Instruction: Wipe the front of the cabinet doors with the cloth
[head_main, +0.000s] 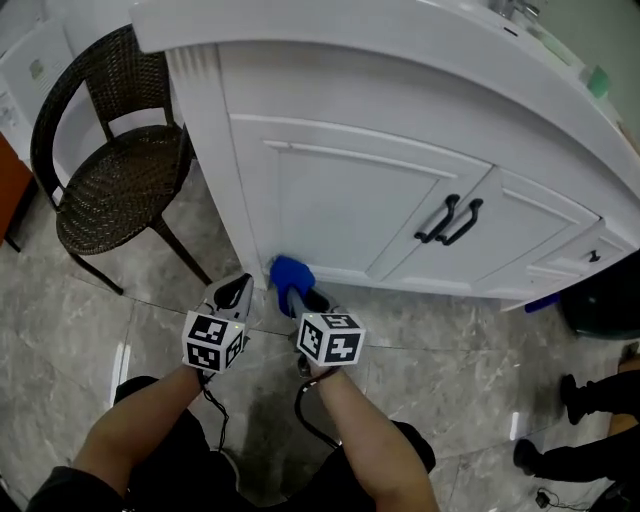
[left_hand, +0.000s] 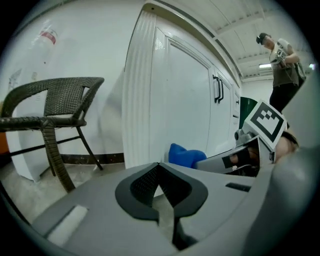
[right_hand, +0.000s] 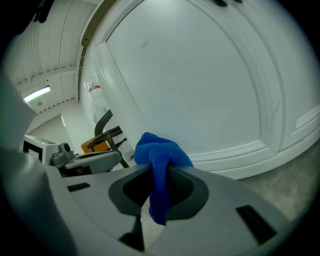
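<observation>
Right hand-held gripper (right_hand: 161, 171) is clamped on the blue cloth (right_hand: 160, 150), with a bunched end sticking out past the jaws and a tail hanging below. Left hand-held gripper (head_main: 237, 291) sits just beside it, jaws closed together on nothing. The cloth is low, at the bottom left corner of the left cabinet door (head_main: 340, 205), near the floor (head_main: 150, 330); contact unclear. Black handles (head_main: 450, 220) are further right. A wicker chair (head_main: 110, 180) stands left of the cabinet.
</observation>
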